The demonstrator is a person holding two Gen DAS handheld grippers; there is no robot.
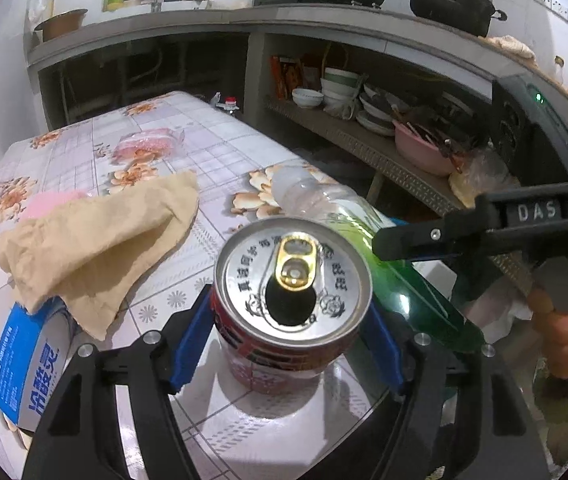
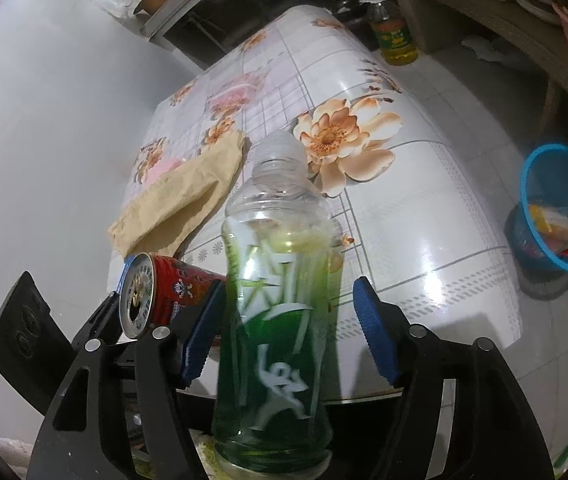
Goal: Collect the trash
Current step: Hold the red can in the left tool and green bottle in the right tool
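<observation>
Through your left wrist camera, the left tool (image 1: 284,316) straddles the red can (image 1: 289,312), which stands upright near the worktop's (image 1: 212,144) near edge. The left blue pad sits against the can's side, but a sliver of gap shows at the right pad, so I read this tool as released, not clenched. A crumpled brown paper (image 1: 100,248) lies toward the left edge, half over a blue and white box (image 1: 28,364). Your right tool's arm crosses in from the right, over the green bottle (image 1: 363,236).

Through your right wrist camera, the right tool (image 2: 284,336) frames the bottle (image 2: 280,320), capless and empty, standing at the near edge. The left pad lies against its side; the right pad stands clearly apart, so this tool too is released, gripping nothing. The can (image 2: 164,292) shows just to the bottle's left. A blue basket (image 2: 559,208) with scraps in it sits on the floor beyond the worktop's right edge.

You are at the grasping step for both pieces. Next, close each tool squarely, gently on the thin bottle, then lift and carry toward that basket, likely the bin
</observation>
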